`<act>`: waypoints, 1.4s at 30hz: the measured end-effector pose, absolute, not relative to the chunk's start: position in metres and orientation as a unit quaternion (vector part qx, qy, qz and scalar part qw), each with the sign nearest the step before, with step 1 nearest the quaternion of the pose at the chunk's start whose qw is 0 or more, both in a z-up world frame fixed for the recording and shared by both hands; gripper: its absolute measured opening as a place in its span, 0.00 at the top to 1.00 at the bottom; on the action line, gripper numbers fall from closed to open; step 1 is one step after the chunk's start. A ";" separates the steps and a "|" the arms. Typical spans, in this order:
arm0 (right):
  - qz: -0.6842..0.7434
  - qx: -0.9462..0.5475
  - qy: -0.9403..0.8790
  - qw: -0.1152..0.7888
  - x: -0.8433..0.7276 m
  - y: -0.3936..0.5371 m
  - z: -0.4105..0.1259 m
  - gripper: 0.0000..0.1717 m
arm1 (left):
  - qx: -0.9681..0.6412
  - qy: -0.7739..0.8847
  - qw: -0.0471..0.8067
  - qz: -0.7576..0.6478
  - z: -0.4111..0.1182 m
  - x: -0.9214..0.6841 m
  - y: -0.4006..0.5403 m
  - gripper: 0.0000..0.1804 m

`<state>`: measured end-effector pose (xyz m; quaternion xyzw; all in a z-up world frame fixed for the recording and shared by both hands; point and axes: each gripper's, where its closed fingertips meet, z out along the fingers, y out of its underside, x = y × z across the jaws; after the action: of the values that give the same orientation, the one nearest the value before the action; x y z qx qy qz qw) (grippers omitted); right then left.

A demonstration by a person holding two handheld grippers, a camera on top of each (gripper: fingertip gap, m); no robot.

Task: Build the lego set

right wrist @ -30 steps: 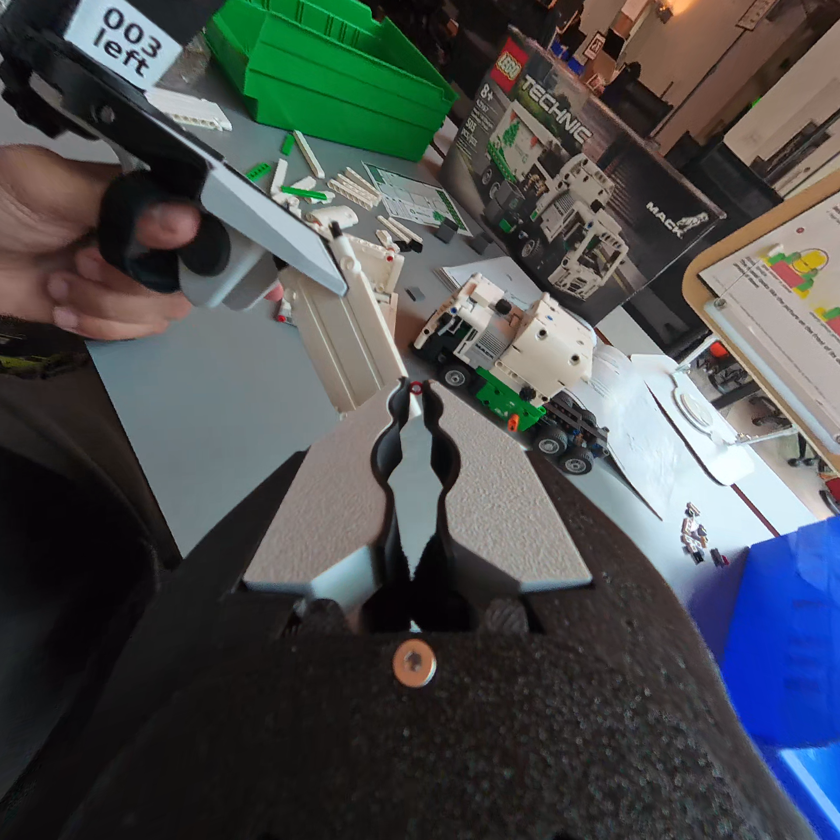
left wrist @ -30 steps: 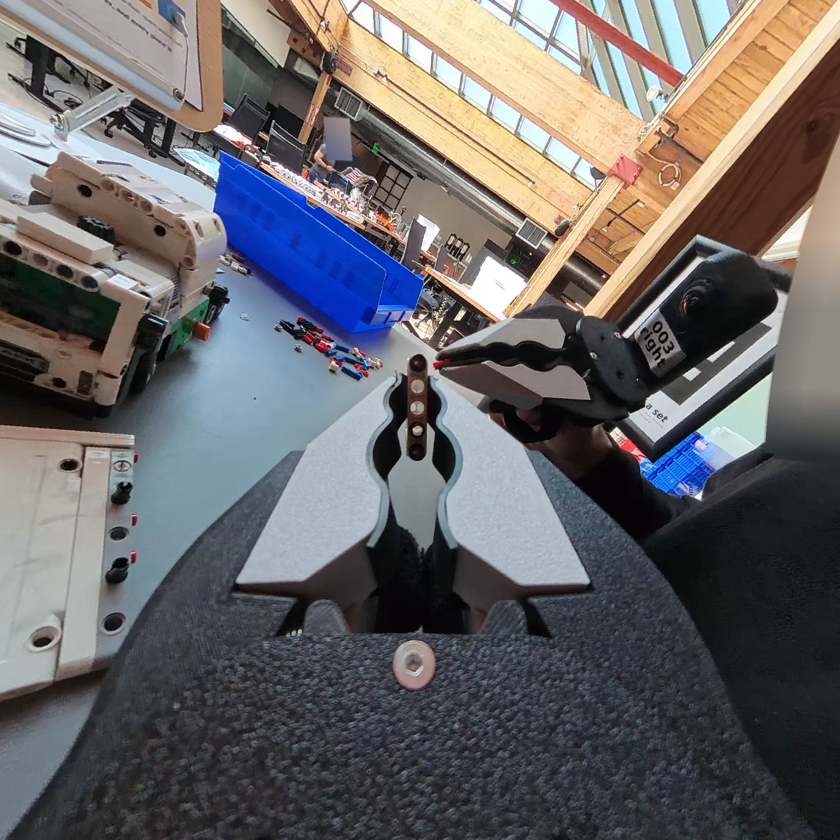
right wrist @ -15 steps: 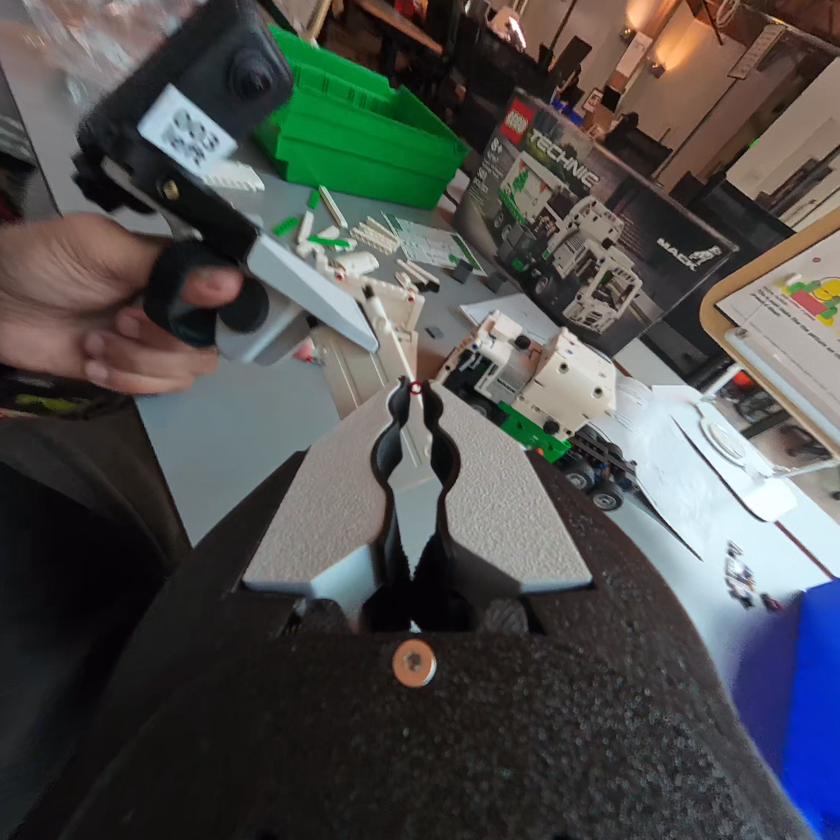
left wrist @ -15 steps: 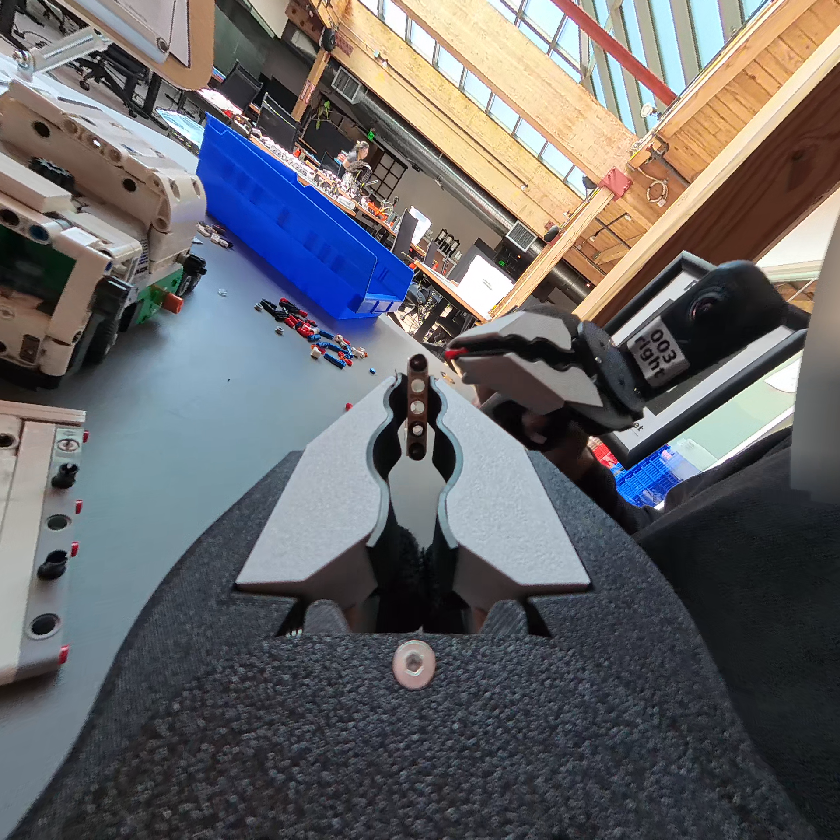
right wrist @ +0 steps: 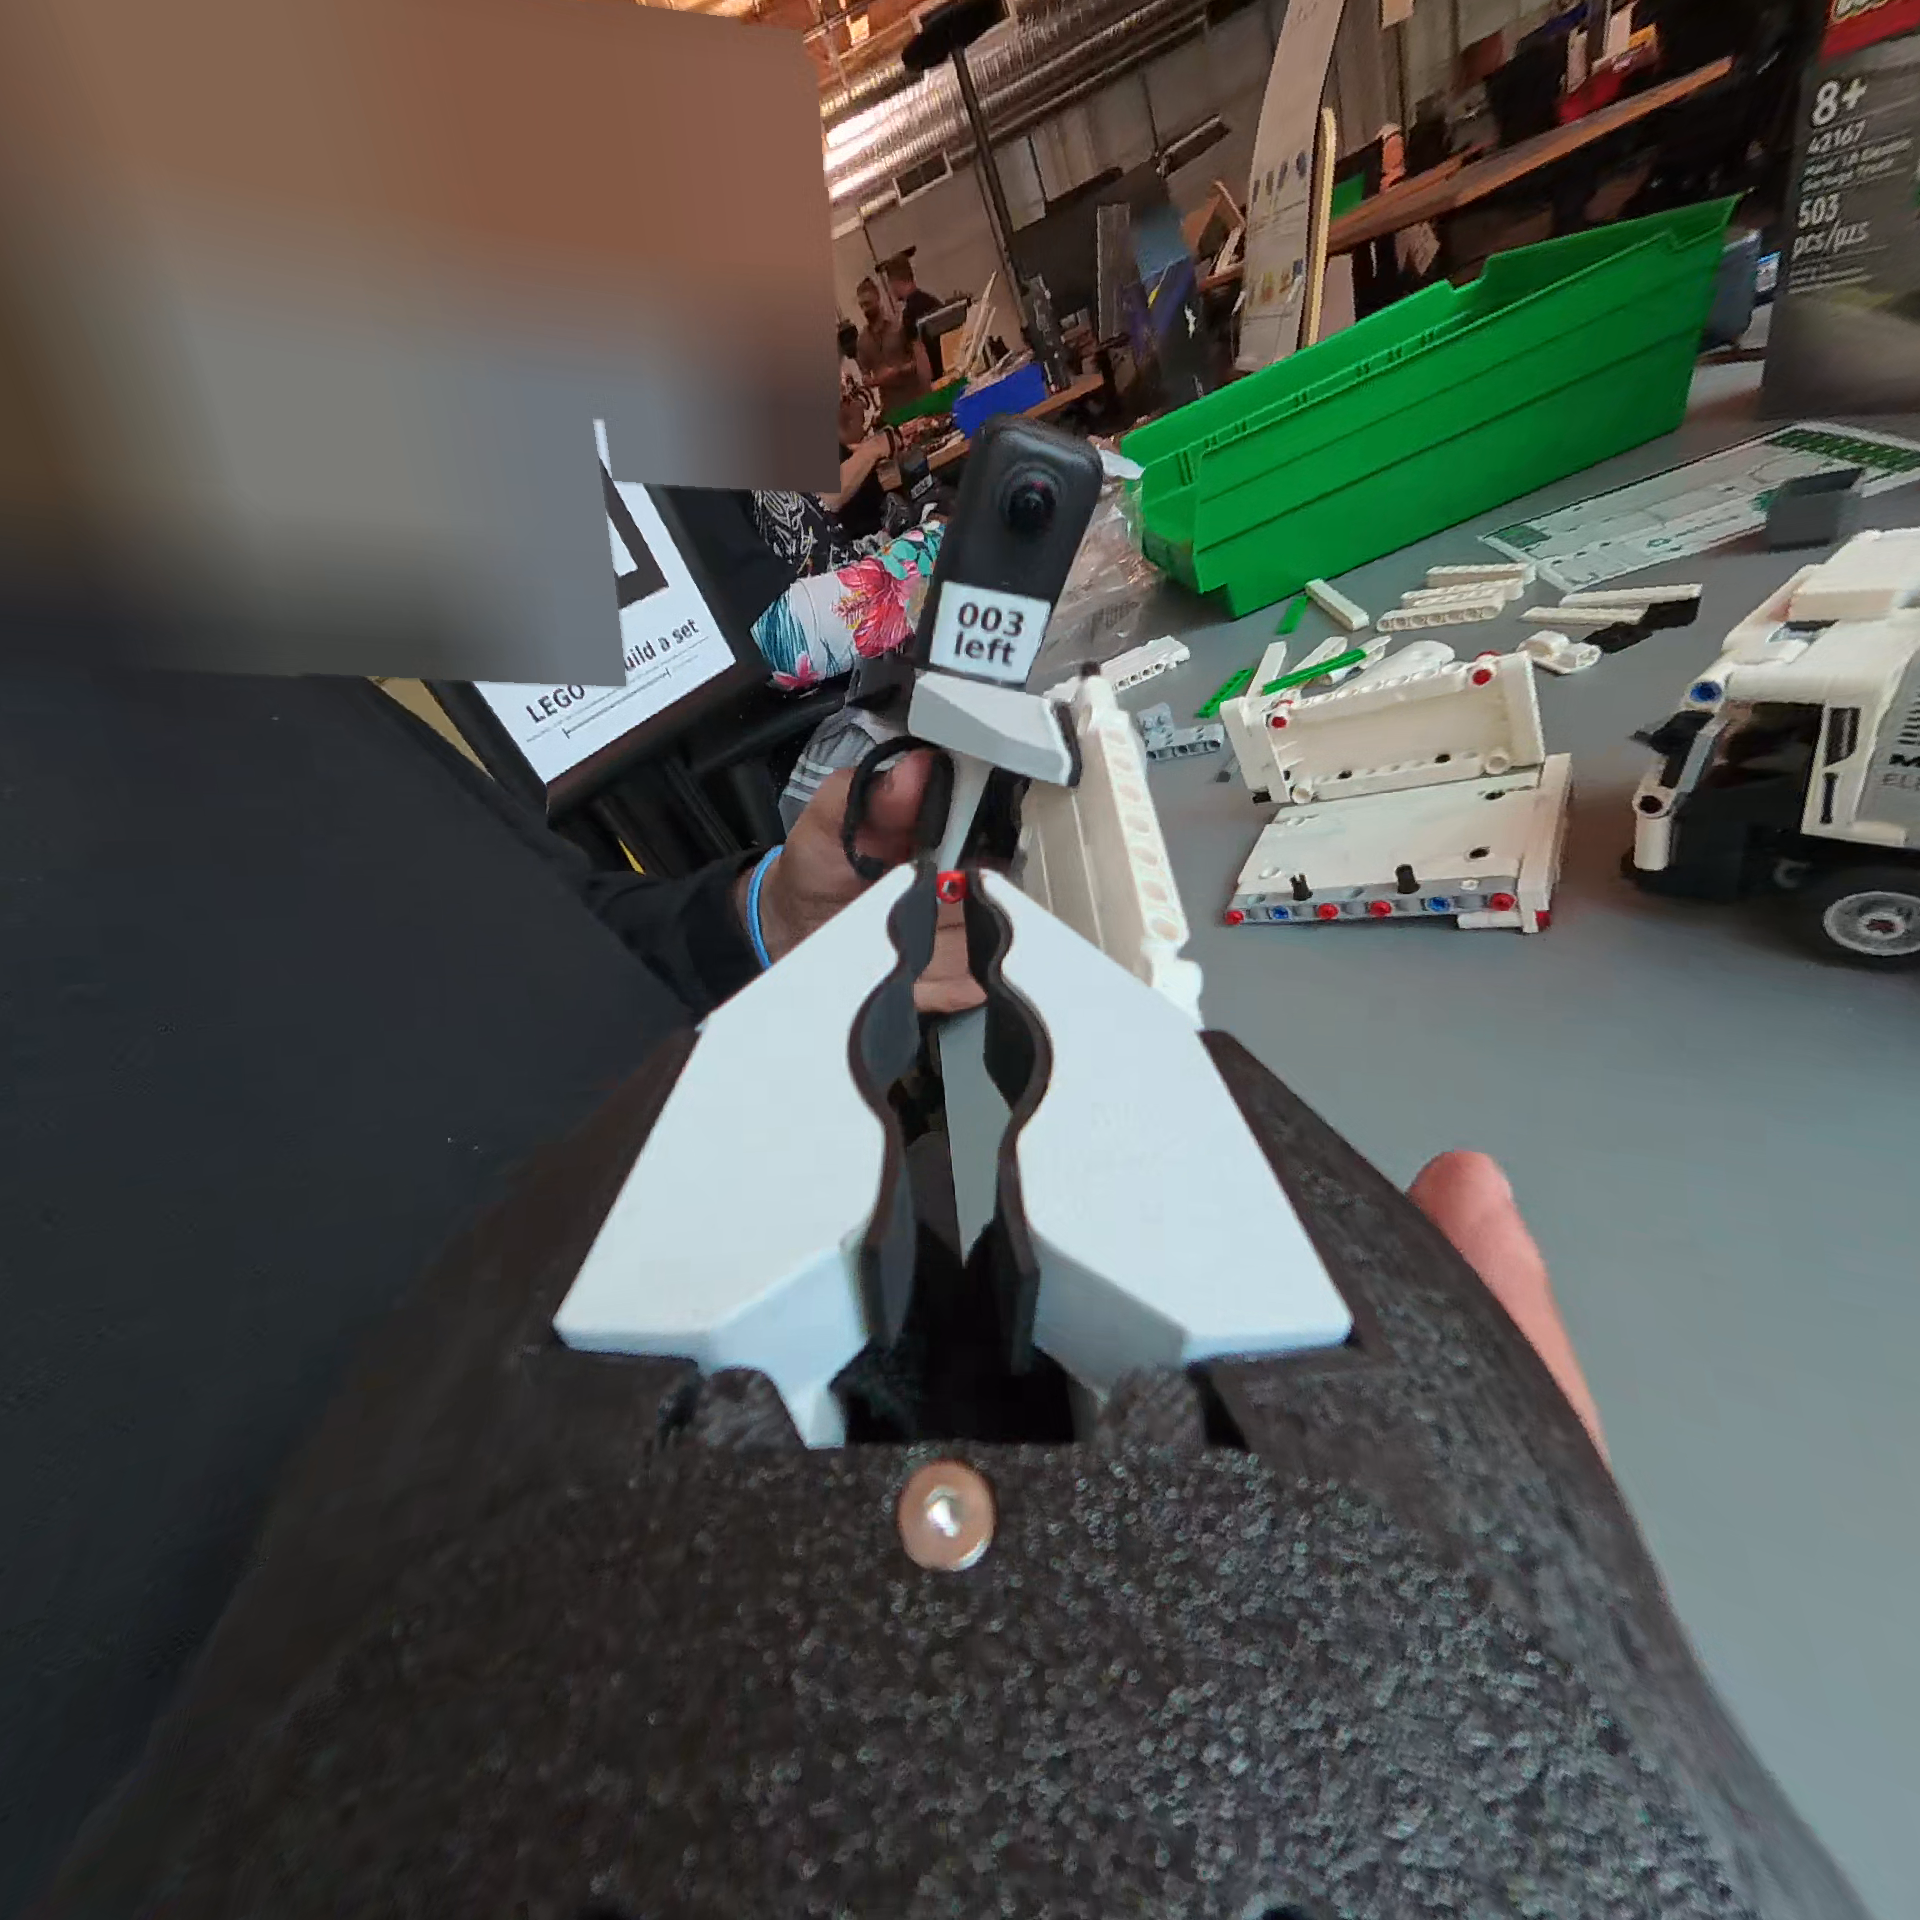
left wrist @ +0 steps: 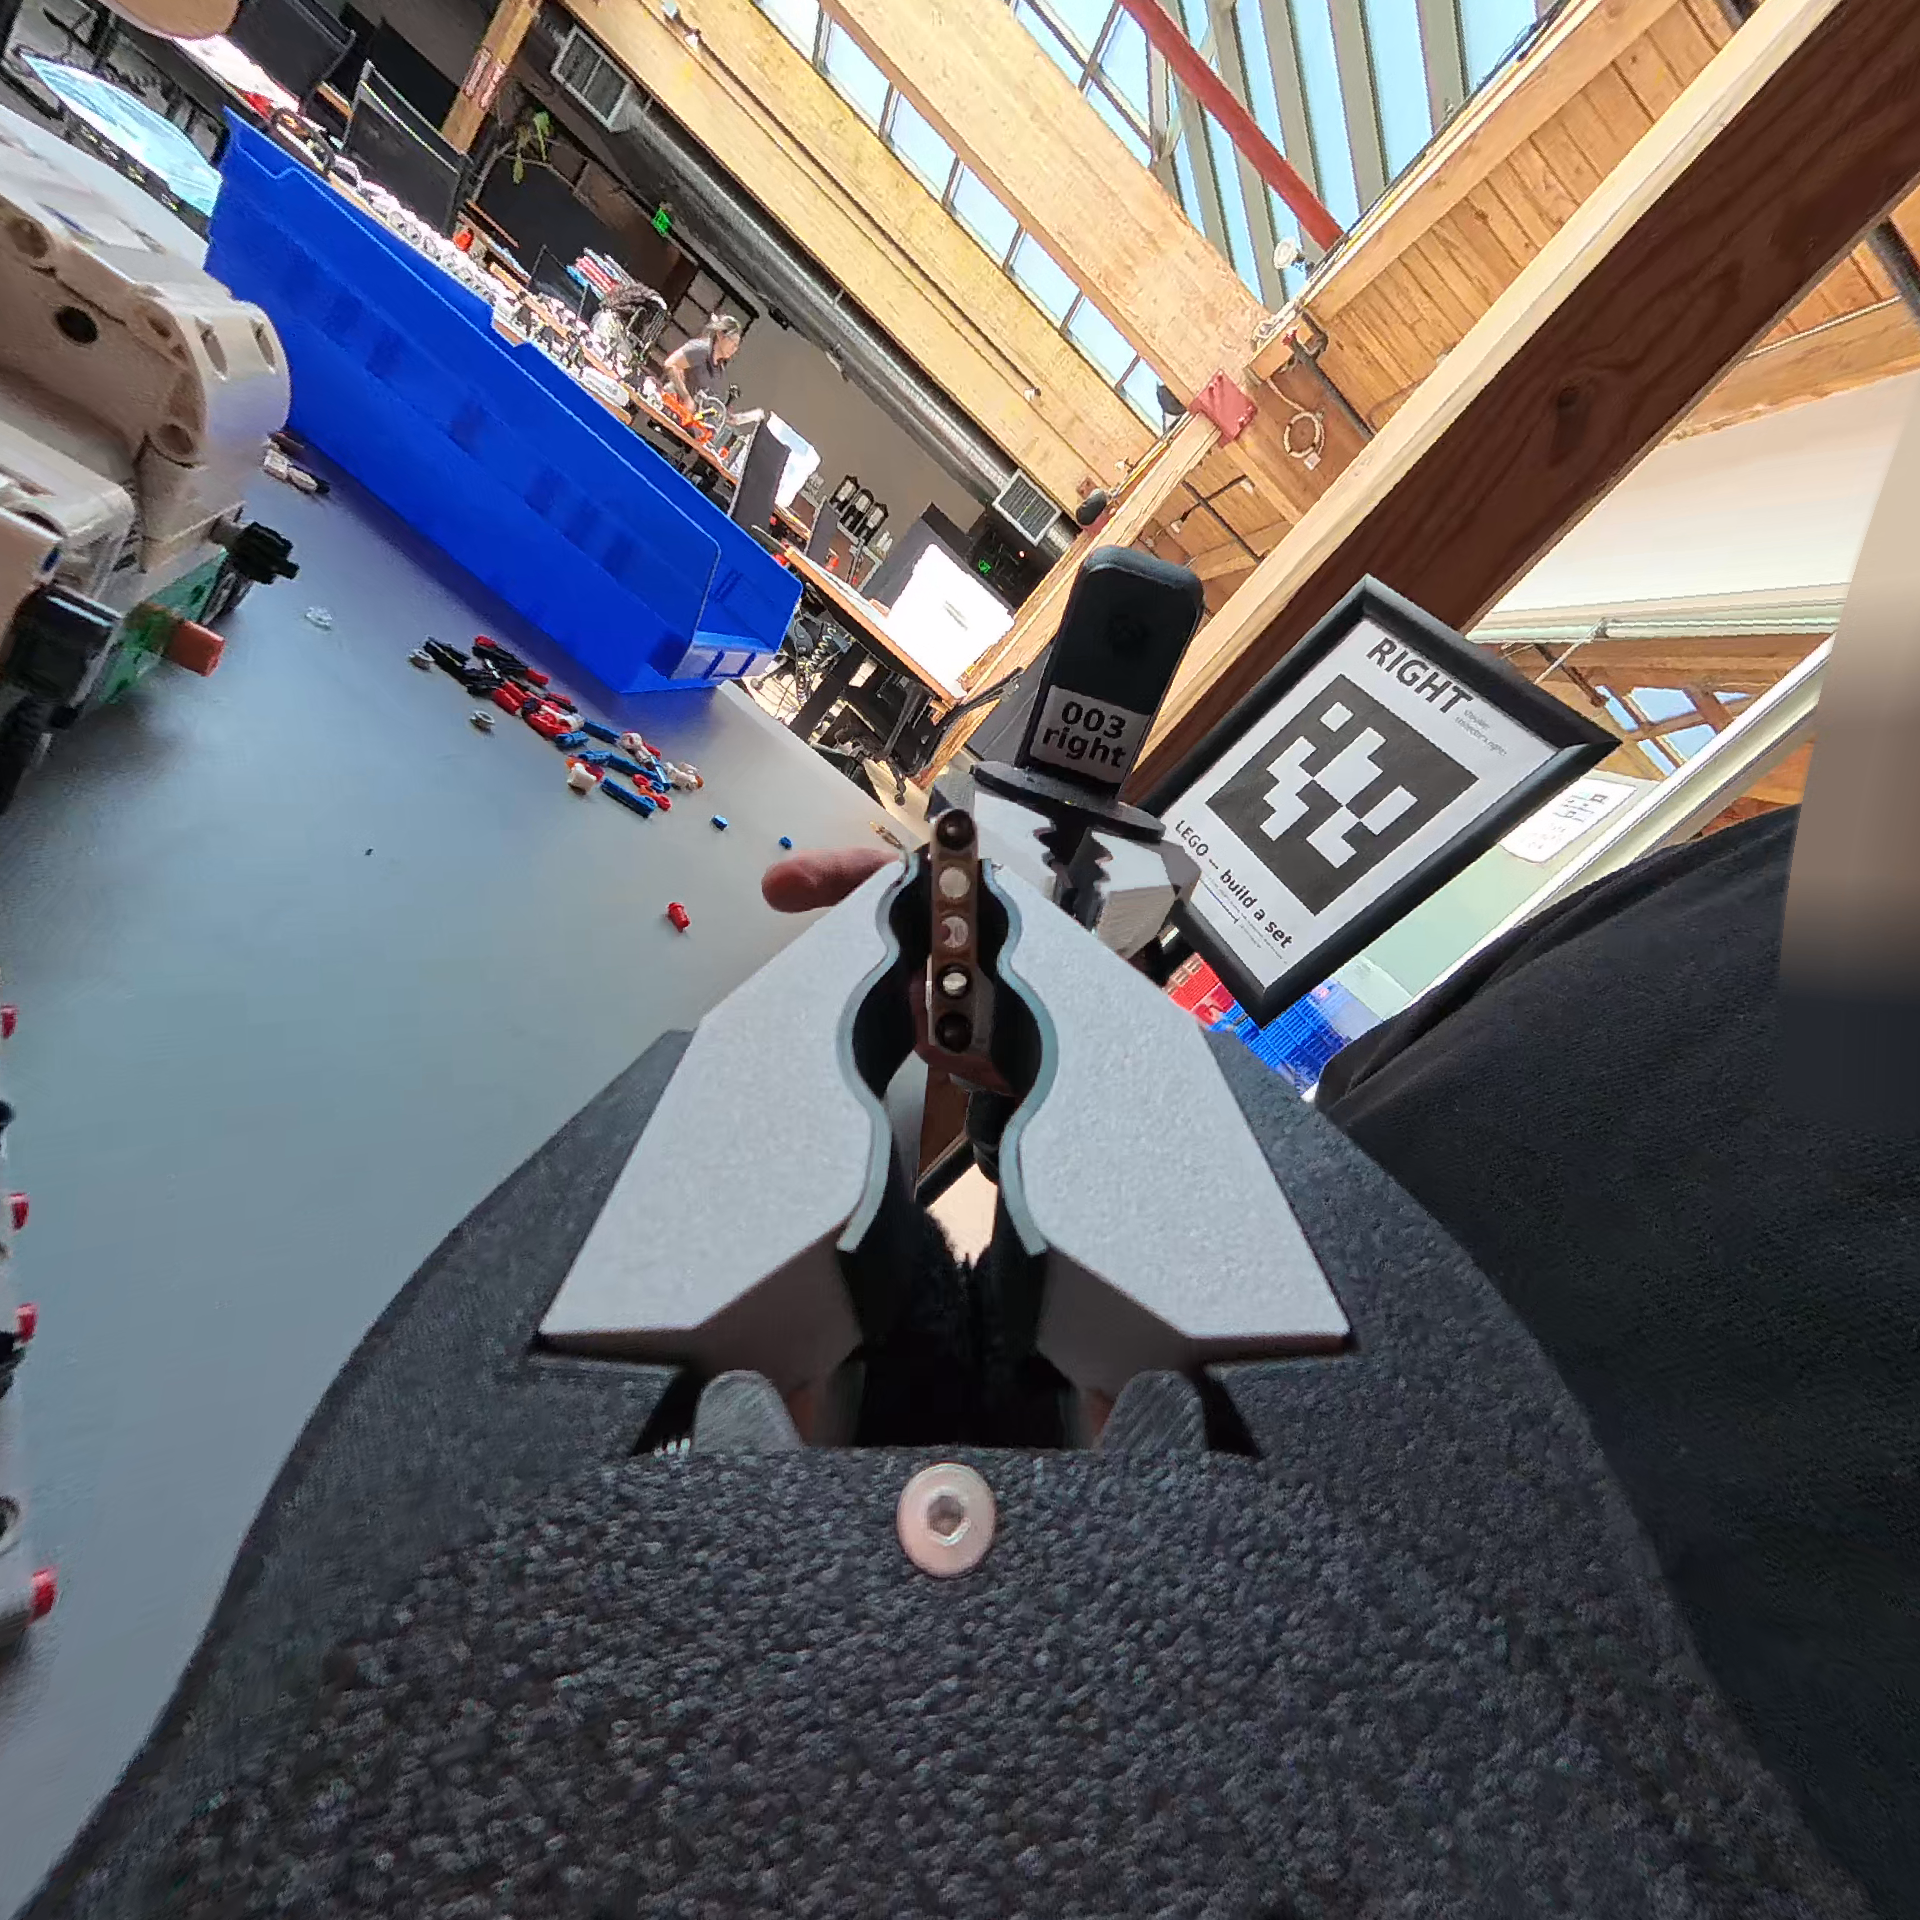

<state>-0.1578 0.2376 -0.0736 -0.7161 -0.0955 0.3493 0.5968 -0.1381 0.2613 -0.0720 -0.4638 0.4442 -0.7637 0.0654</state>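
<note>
The left gripper (left wrist: 954, 883) pinches a thin white beam (left wrist: 954, 935) with a row of round holes, held upright between its fingertips; seen edge-on it looks brownish (the backlight darkens it). In the right wrist view the same beam (right wrist: 1117, 831) shows as a long white strip standing just beside that gripper's fingers. The right gripper (right wrist: 948, 886) has its fingertips pressed on a small red pin (right wrist: 948, 886), which sits at the very tip. The two grippers face each other, tips close together, above the near edge of the grey table (left wrist: 312, 987).

A little farther out, a lone red pin (left wrist: 677, 914) lies on the table, and beyond it a scatter of small red, blue and black pieces (left wrist: 561, 717). White panel assemblies (right wrist: 1392, 800) with red and blue pins lie flat beside a white toy truck (right wrist: 1808, 748). Loose white and green beams (right wrist: 1455, 613) rest behind them. Farthest off stand a blue bin (left wrist: 499, 457), a green bin (right wrist: 1434, 416) and a framed sign (left wrist: 1361, 800).
</note>
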 end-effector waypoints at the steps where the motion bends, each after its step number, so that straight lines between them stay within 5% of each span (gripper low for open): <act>1: 0.344 -0.726 -0.098 0.587 -0.156 0.236 -0.078 0.98 | -0.466 0.449 0.066 -0.759 -0.073 -0.138 0.262 0.97; 17: 0.057 -0.846 -0.130 0.515 -0.113 0.247 -0.130 0.98 | -0.519 0.576 0.072 -0.627 -0.101 -0.133 0.267 0.97; 26: 0.074 -0.845 -0.111 0.517 -0.127 0.255 -0.141 0.98 | -0.524 0.570 0.068 -0.628 -0.102 -0.121 0.262 0.97; 42: 0.038 -0.836 -0.105 0.538 -0.115 0.253 -0.137 0.98 | -0.441 0.692 0.241 -0.517 -0.126 -0.126 0.258 0.96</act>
<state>-0.1150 0.2532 -0.1370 -0.8357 -0.1048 0.0385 0.5377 -0.1259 0.2580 -0.1261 -0.4413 0.6925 -0.5175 0.2406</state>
